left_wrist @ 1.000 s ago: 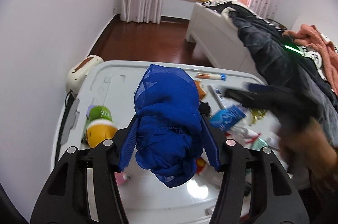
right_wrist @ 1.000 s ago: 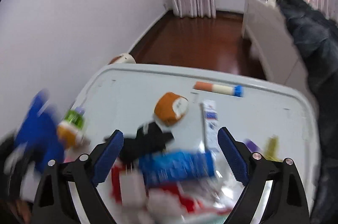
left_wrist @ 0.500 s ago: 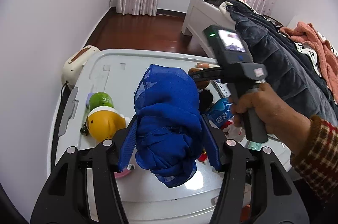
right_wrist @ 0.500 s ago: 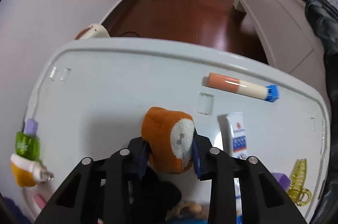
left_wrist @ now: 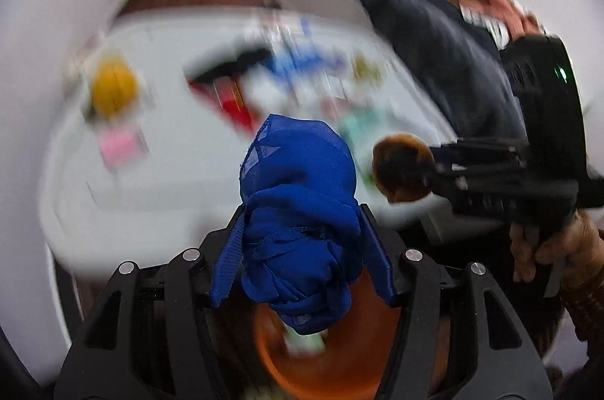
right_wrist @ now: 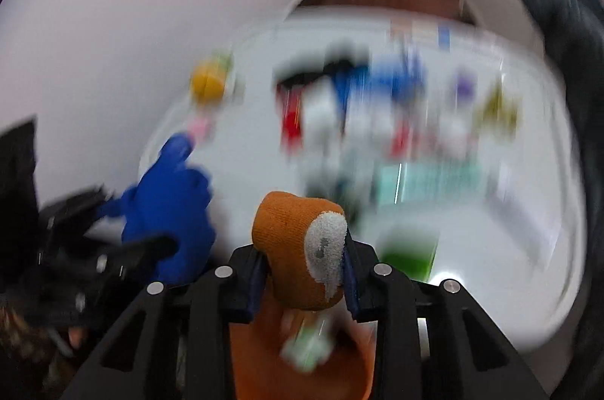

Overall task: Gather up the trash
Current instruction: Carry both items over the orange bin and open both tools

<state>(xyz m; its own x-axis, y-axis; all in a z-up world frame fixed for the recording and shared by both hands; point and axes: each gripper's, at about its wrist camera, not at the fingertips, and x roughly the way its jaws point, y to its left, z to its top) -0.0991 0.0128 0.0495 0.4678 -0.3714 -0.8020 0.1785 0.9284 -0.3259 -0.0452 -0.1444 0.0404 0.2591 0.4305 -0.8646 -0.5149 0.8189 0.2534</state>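
Clamped on a bunched blue cloth, the left gripper hangs over an orange bin, while the right gripper pinches an orange knit sock with a white toe above the same orange bin, which holds some pale scraps. Beyond both, a white table lies blurred, strewn with a yellow bottle, red, blue and teal wrappers, and a dark coat drapes over the bed to the right.
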